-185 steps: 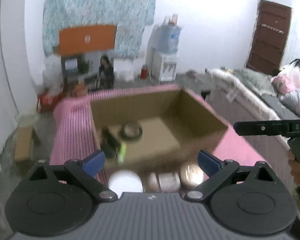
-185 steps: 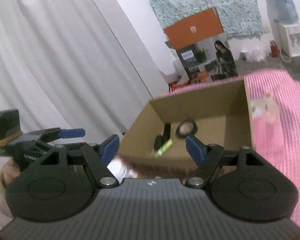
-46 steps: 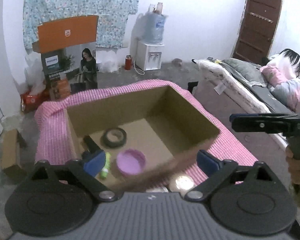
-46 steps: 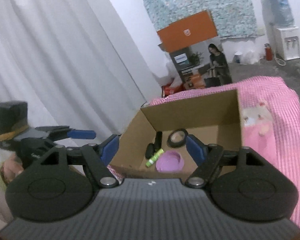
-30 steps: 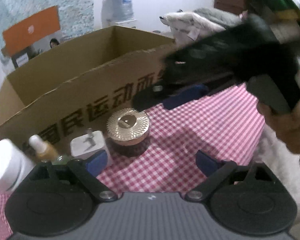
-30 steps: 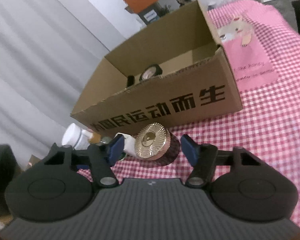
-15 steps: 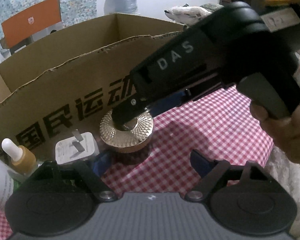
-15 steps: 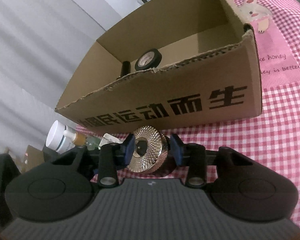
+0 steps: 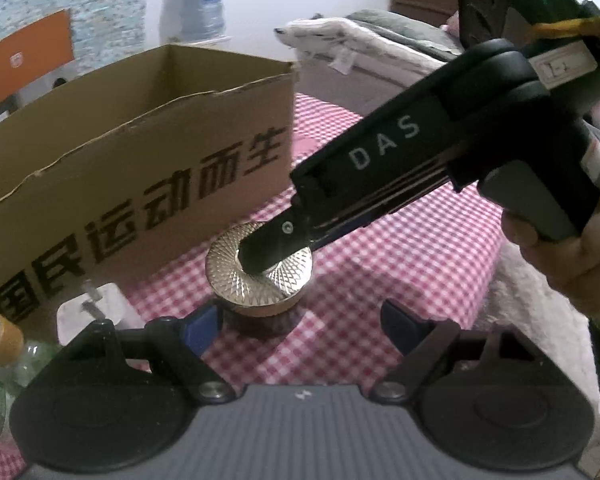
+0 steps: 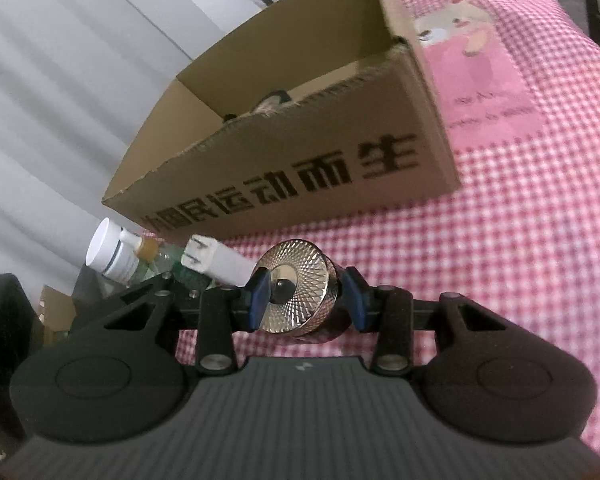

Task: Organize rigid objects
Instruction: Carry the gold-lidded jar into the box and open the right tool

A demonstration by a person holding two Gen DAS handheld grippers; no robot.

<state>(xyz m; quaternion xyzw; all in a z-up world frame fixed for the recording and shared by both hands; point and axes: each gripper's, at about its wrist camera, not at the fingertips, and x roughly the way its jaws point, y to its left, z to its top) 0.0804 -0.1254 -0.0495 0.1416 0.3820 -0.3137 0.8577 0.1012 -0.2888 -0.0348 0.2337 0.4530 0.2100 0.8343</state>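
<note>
A dark jar with a faceted gold lid stands on the pink checked cloth just in front of a cardboard box. My right gripper is shut on the jar, one blue pad on each side of it. In the left wrist view the same jar lies just ahead of my left gripper, which is open with nothing between its fingers. The right gripper's black body reaches in from the right and covers part of the lid.
Left of the jar lie a white plug adapter, a dropper bottle and a white-capped bottle. The box holds a tape roll and other items. A hand holds the right gripper. A bed stands behind.
A second ago the right jaws stood open around the jar; they have since shut on it. The left gripper has come a little closer to the jar and lower.
</note>
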